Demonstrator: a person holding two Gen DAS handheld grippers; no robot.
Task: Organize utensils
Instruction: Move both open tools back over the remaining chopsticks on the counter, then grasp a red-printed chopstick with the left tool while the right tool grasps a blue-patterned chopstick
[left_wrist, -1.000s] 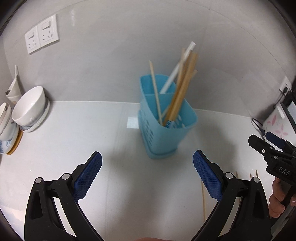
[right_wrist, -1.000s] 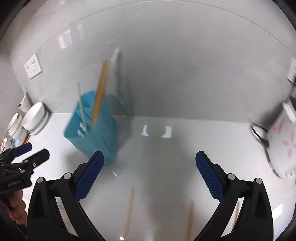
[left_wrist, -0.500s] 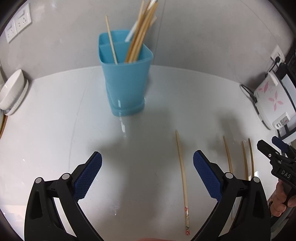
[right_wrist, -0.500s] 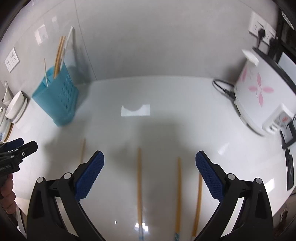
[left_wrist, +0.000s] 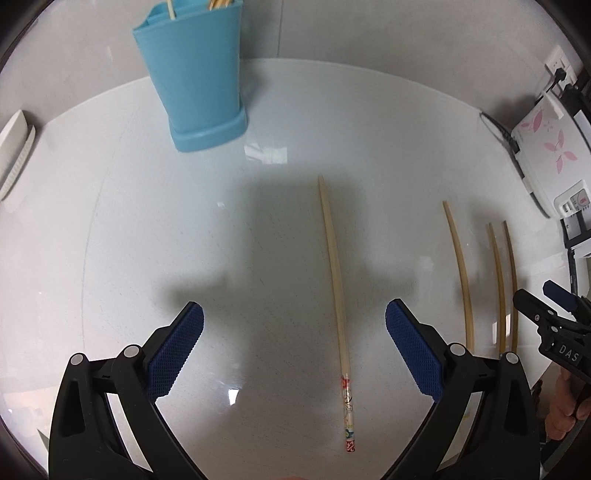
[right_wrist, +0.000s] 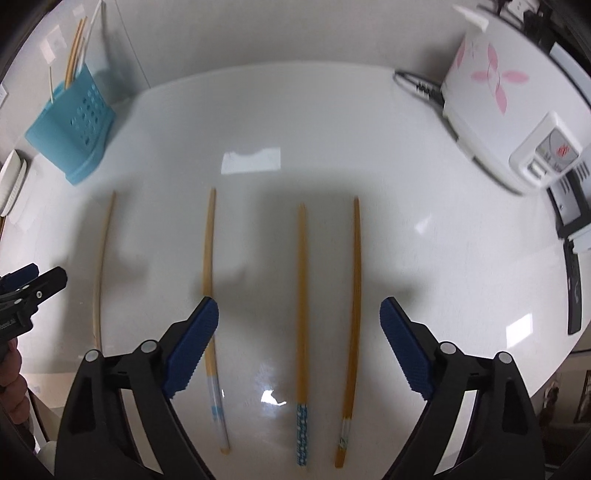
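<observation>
Several loose chopsticks lie side by side on the white table. My left gripper (left_wrist: 293, 347) hangs open above a pale chopstick (left_wrist: 336, 280) with a red-patterned end, nothing between its pads. Three darker chopsticks (left_wrist: 496, 284) lie to its right. My right gripper (right_wrist: 299, 347) is open above them, its jaws closing. The blue-dotted chopstick (right_wrist: 302, 314) and the green-tipped chopstick (right_wrist: 352, 314) lie under the gap, untouched. A clear-ended chopstick (right_wrist: 208, 288) passes under the left pad. The blue utensil holder (left_wrist: 188, 74) (right_wrist: 74, 136) stands at the back with several sticks in it.
A white rice cooker (right_wrist: 487, 92) (left_wrist: 546, 155) with pink flowers and its cord sits at the right. A white bowl (left_wrist: 14, 147) stands at the left edge. The other gripper, held by a hand, shows at each view's side.
Both grippers tipped downward and sank toward the table. The holder slid to the top of the views and the loose chopsticks came under the jaws. The right jaws narrowed slightly.
</observation>
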